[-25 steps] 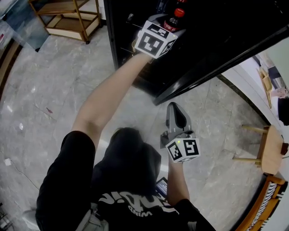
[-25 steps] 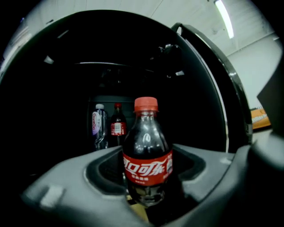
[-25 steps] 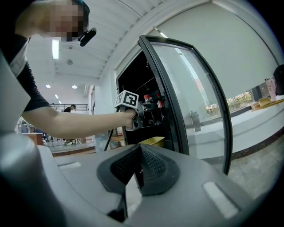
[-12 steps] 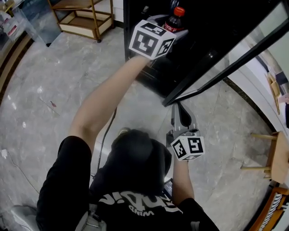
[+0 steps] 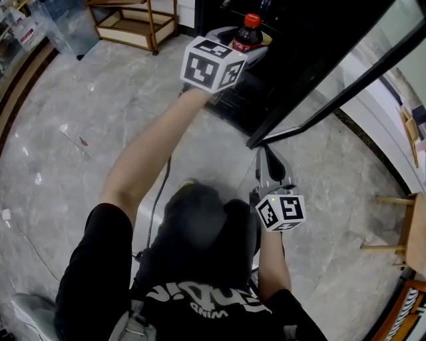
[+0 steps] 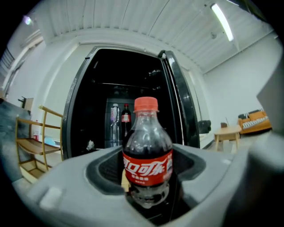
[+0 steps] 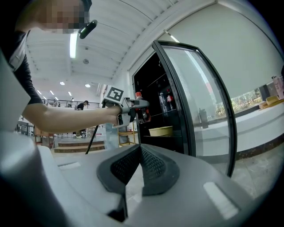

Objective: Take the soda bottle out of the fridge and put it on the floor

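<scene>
The soda bottle (image 6: 147,155), dark cola with a red cap and a red label, stands upright between the grey pads of my left gripper (image 6: 148,177), which is shut on its body. In the head view the bottle (image 5: 248,33) and left gripper (image 5: 246,41) are held at arm's length just in front of the open black fridge (image 5: 293,40). My right gripper (image 5: 266,160) hangs lower, beside the bottom corner of the glass door (image 5: 346,73). Its pads (image 7: 151,166) meet at the tips with nothing between them. The right gripper view also shows the bottle (image 7: 138,99) from the side.
More bottles (image 6: 126,117) stand deep inside the fridge, and a pale bowl (image 7: 160,131) sits on a shelf. A wooden shelf cart (image 5: 133,20) is at the far left, a wooden stool (image 5: 406,226) at the right. A black cable (image 5: 156,200) runs over the marble floor.
The left gripper has drawn the bottle back out of the fridge opening, towards the person. The right gripper has stayed low by the door.
</scene>
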Demonstrator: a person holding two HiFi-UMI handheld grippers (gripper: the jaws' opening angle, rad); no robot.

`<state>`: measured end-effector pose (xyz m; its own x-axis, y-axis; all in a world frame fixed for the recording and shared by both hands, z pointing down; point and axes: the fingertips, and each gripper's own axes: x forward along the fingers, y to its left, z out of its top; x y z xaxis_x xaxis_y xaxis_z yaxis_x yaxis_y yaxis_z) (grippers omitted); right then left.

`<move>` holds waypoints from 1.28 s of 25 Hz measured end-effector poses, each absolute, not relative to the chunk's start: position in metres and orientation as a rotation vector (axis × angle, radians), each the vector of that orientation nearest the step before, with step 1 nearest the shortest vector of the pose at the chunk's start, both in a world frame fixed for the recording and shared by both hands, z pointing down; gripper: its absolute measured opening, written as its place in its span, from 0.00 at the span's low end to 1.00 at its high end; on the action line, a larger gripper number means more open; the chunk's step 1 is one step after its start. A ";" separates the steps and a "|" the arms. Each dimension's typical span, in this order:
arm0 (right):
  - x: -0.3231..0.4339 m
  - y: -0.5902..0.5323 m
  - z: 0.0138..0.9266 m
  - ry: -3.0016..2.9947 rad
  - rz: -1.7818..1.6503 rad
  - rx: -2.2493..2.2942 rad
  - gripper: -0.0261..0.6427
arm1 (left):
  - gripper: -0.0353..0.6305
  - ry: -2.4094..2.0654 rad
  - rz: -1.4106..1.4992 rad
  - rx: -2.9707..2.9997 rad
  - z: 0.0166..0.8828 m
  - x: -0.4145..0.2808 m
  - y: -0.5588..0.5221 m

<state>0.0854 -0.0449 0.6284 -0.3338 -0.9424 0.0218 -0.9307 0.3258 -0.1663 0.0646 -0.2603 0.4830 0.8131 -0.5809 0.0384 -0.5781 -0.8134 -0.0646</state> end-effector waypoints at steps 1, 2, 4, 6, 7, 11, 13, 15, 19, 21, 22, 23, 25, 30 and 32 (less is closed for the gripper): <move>0.086 -0.044 0.631 2.491 -0.230 -1.766 0.04 | 0.51 0.943 -0.081 -2.950 0.487 0.063 -0.257; 0.085 -0.043 0.634 2.490 -0.230 -1.767 0.04 | 0.51 0.945 -0.074 -2.958 0.492 0.061 -0.254; 0.084 -0.041 0.639 2.492 -0.230 -1.768 0.04 | 0.51 0.949 -0.071 -2.962 0.503 0.055 -0.250; 0.082 -0.041 0.646 2.501 -0.236 -1.773 0.04 | 0.51 0.952 -0.076 -2.961 0.516 0.049 -0.245; 0.081 -0.040 0.650 2.506 -0.240 -1.777 0.04 | 0.51 0.954 -0.075 -2.966 0.523 0.046 -0.242; 0.083 -0.040 0.670 2.514 -0.246 -1.769 0.04 | 0.51 0.975 -0.094 -2.975 0.567 0.035 -0.232; 0.084 -0.042 0.680 2.512 -0.252 -1.766 0.04 | 0.51 0.977 -0.116 -2.980 0.592 0.033 -0.229; 0.084 -0.043 0.687 2.511 -0.259 -1.769 0.04 | 0.51 0.980 -0.147 -2.989 0.616 0.031 -0.226; 0.086 -0.047 0.698 2.496 -0.276 -1.779 0.04 | 0.51 1.005 -0.200 -3.016 0.658 0.025 -0.224; 0.087 -0.049 0.704 2.497 -0.281 -1.779 0.04 | 0.51 1.018 -0.221 -3.028 0.679 0.024 -0.224; 0.088 -0.050 0.708 2.498 -0.286 -1.781 0.04 | 0.51 1.022 -0.225 -3.034 0.689 0.023 -0.224; 0.089 -0.052 0.712 2.498 -0.296 -1.784 0.04 | 0.51 1.022 -0.223 -3.041 0.698 0.022 -0.223; 0.088 -0.054 0.720 2.495 -0.321 -1.784 0.04 | 0.51 1.014 -0.210 -3.058 0.714 0.021 -0.223; 0.084 -0.059 0.739 2.506 -0.337 -1.759 0.04 | 0.51 1.008 -0.250 -3.075 0.759 0.020 -0.220; 0.083 -0.061 0.744 2.512 -0.351 -1.771 0.04 | 0.51 1.007 -0.268 -3.084 0.776 0.019 -0.218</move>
<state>0.0827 -0.0612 0.7442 -0.3440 -0.9346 0.0905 -0.9237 0.3195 -0.2116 0.0186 -0.2181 0.7761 0.7956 -0.5751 0.1906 -0.5938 -0.8026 0.0568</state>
